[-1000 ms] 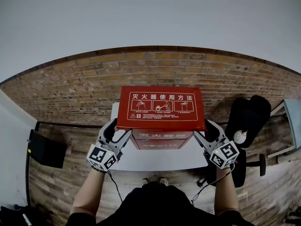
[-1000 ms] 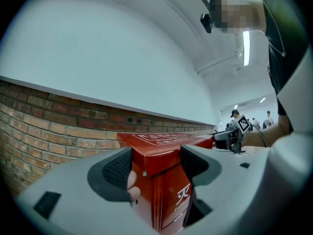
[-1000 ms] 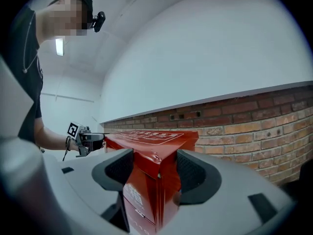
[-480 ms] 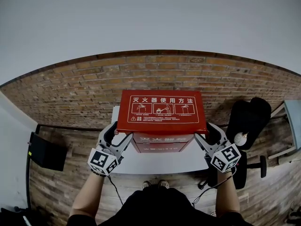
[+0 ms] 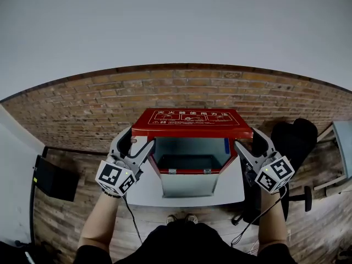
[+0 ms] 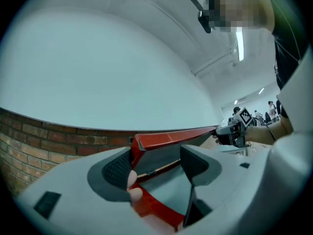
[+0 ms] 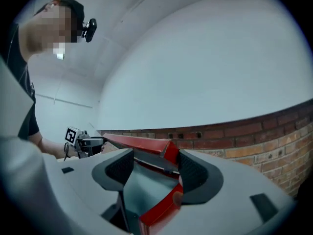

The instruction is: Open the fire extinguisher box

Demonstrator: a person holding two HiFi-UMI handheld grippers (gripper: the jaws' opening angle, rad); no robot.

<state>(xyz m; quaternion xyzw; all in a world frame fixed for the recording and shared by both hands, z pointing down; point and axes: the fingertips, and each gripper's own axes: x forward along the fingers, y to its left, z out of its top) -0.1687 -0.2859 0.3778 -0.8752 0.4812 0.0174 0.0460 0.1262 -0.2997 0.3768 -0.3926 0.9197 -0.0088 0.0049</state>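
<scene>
Head view: the box point(image 5: 190, 161) sits on the table point(image 5: 144, 191), lid point(image 5: 191, 120) raised. The left gripper point(image 5: 136, 146) and right gripper point(image 5: 250, 146), jaws spread, each cradle a lid corner unclamped. Lifting evenly should prevent slipping.

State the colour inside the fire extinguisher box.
Inside, the fire extinguisher box is plain grey, unlike its red lid; the head view shows it best.
</scene>
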